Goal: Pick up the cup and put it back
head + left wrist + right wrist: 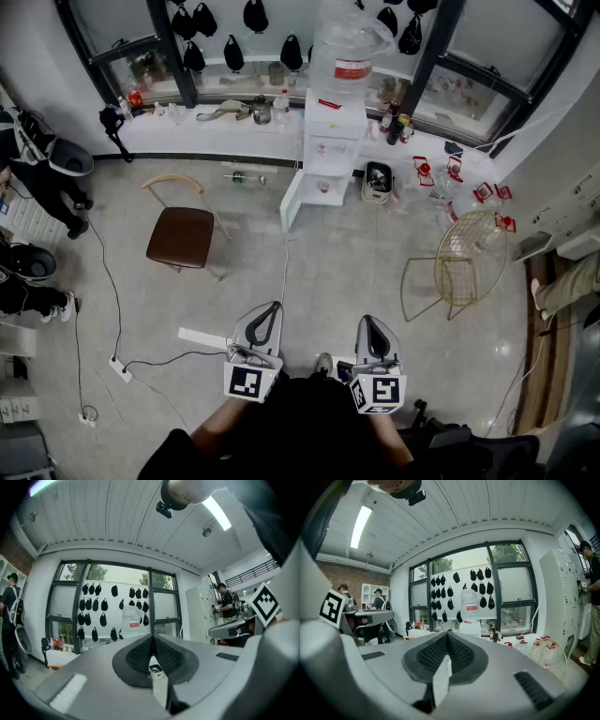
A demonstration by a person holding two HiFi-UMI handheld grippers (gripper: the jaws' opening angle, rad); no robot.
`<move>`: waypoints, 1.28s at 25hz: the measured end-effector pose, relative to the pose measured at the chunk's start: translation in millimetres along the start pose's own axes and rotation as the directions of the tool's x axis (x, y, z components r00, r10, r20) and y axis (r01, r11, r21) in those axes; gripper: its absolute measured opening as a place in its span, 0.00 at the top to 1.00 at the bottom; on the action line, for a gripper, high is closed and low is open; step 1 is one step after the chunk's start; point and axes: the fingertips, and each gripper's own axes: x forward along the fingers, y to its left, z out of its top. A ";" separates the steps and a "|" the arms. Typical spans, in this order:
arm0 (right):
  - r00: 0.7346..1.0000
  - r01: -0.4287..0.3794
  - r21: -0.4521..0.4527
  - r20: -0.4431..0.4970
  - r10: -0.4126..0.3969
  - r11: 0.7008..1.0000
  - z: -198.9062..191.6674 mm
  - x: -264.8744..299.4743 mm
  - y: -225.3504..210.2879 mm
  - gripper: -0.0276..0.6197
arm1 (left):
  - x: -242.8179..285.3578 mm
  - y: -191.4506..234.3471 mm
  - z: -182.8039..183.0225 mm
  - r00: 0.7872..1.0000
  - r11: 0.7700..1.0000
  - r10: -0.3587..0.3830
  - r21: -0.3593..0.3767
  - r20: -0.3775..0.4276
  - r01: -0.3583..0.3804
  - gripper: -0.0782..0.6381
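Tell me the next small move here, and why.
Probably take a step forward toward the water dispenser by the window. The left gripper and the right gripper are both shut and empty, held close to the body. Nothing like a cup is within reach, and no cup can be clearly made out from here.

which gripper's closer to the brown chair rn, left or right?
Left. In the head view the left gripper is below and slightly right of the brown chair. The right gripper is farther right still, beyond the left one.
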 end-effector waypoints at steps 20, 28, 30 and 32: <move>0.998 -0.009 0.014 0.060 0.008 1.000 16.0 0.2 9.0 0.84 | -8.5 10.8 7.3 1.000 1.000 0.016 -0.004 0.027 -0.016 0.88; 1.000 -0.020 -0.014 0.023 0.020 1.000 7.9 14.2 23.3 0.66 | -12.0 22.6 4.8 0.999 1.000 0.007 -0.008 0.038 -0.006 0.88; 1.000 -0.014 -0.012 0.020 0.014 1.000 8.0 16.6 29.7 0.66 | -15.1 29.0 5.8 0.999 1.000 0.004 -0.010 0.041 -0.004 0.88; 1.000 -0.005 -0.012 0.016 0.006 1.000 8.3 19.3 36.0 0.66 | -17.7 36.0 5.6 0.999 1.000 0.000 -0.015 0.037 0.001 0.88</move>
